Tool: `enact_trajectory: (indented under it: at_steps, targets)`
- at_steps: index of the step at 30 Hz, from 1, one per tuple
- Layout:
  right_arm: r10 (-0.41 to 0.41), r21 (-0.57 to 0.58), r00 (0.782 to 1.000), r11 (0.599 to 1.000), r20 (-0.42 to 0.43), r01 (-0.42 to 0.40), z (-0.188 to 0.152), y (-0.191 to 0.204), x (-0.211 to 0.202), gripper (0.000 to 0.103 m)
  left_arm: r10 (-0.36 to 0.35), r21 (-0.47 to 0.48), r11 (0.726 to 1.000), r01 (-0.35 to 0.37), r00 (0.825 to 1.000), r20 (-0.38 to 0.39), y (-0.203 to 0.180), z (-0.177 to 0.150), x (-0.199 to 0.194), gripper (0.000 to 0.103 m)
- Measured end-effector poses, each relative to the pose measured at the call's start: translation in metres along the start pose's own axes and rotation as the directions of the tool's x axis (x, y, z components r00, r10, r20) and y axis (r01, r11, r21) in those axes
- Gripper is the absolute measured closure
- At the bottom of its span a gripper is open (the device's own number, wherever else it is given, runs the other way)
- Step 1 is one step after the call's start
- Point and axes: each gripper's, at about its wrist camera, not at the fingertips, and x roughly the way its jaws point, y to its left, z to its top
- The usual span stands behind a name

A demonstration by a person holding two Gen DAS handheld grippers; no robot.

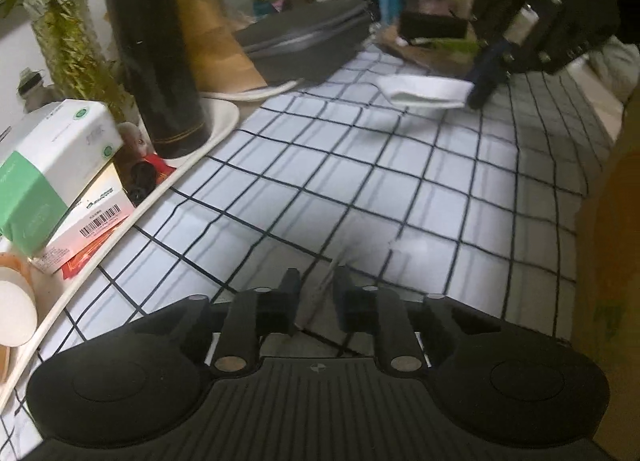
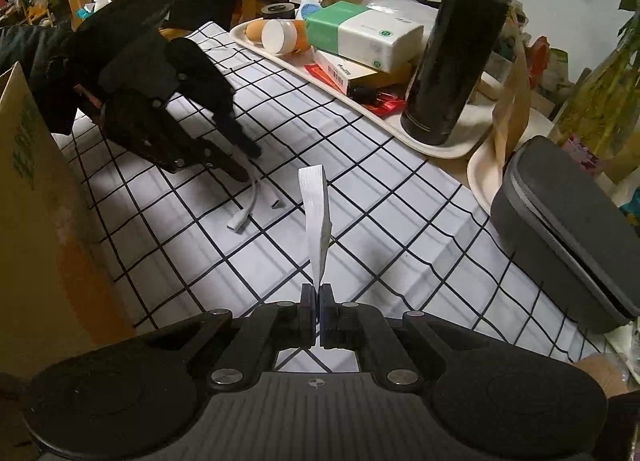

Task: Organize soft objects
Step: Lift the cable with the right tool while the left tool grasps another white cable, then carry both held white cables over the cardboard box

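the left wrist view sat low over the checked tablecloth (image 1: 360,165), facing along it toward the cluttered far edge; the right wrist view looked back from the opposite end, equally low; both shared the cloth's middle, the black flask (image 1: 156,57) (image 2: 460,45) and the tray (image 1: 224,117) (image 2: 440,145).

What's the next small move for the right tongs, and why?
Probably carry the folded white cloth toward the cardboard box. The right tongs are shut on its edge and it hangs above the checked tablecloth; the left tongs grip a white cable.
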Motion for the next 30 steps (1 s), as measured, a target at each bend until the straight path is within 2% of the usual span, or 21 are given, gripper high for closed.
enact_trajectory:
  at_steps: [7, 11, 16, 24, 30]
  targets:
    - [-0.027, 0.010, 1.000, 1.000, -0.015, 0.027, -0.001, 0.001, 0.000, 0.099, -0.014, 0.036, 0.999, 0.016, 0.998, -0.066, -0.005, 0.002, -0.004, 0.093]
    - [-0.051, 0.020, 0.999, 0.998, -0.014, 0.051, 0.001, 0.002, -0.002, 0.099, -0.011, 0.023, 1.000, 0.013, 0.997, -0.074, -0.005, 0.000, -0.006, 0.094]
    - [-0.083, 0.045, 0.997, 0.996, -0.006, 0.083, 0.003, 0.001, -0.007, 0.099, 0.022, -0.018, 1.000, -0.023, 0.997, -0.072, -0.001, -0.001, -0.010, 0.094]
    - [-0.136, 0.085, 0.991, 0.987, 0.016, 0.134, 0.004, 0.006, -0.022, 0.099, 0.093, -0.120, 0.988, -0.096, 0.995, -0.030, 0.011, 0.004, -0.033, 0.094]
    - [-0.135, 0.104, 0.990, 0.986, 0.038, 0.130, 0.005, 0.014, -0.033, 0.099, 0.156, -0.192, 0.970, -0.147, 0.987, 0.031, 0.013, 0.007, -0.062, 0.094]
